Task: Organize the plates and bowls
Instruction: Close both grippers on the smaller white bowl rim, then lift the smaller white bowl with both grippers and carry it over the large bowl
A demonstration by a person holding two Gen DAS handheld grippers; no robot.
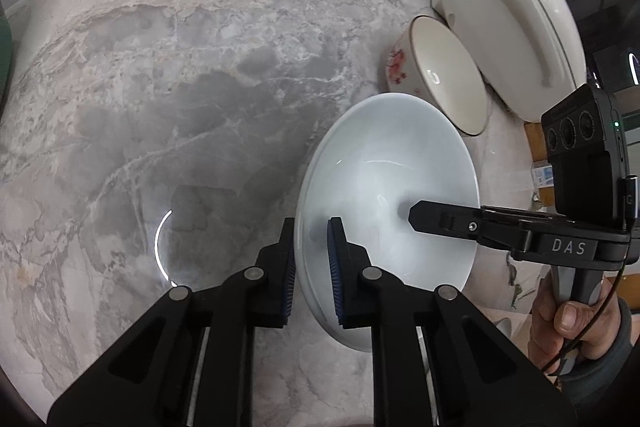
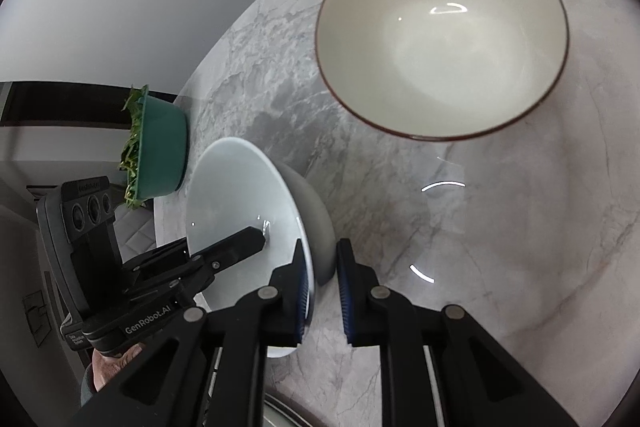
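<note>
Glossy white bowl (image 1: 384,187) on veined marble table (image 1: 160,107), rim clamped by both tongs.

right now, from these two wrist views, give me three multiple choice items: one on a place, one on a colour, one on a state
1. The cream bowl stands: A on a shelf; B beside the white appliance; C on the floor.
2. The bowl of leafy greens is: A green; B red; C black.
3. The white bowl is: A upside down; B untouched; C pinched at its rim by left tongs and right tongs.
B, side by side on the table; A, its wall is green; C, each clamps an opposite rim edge.
</note>
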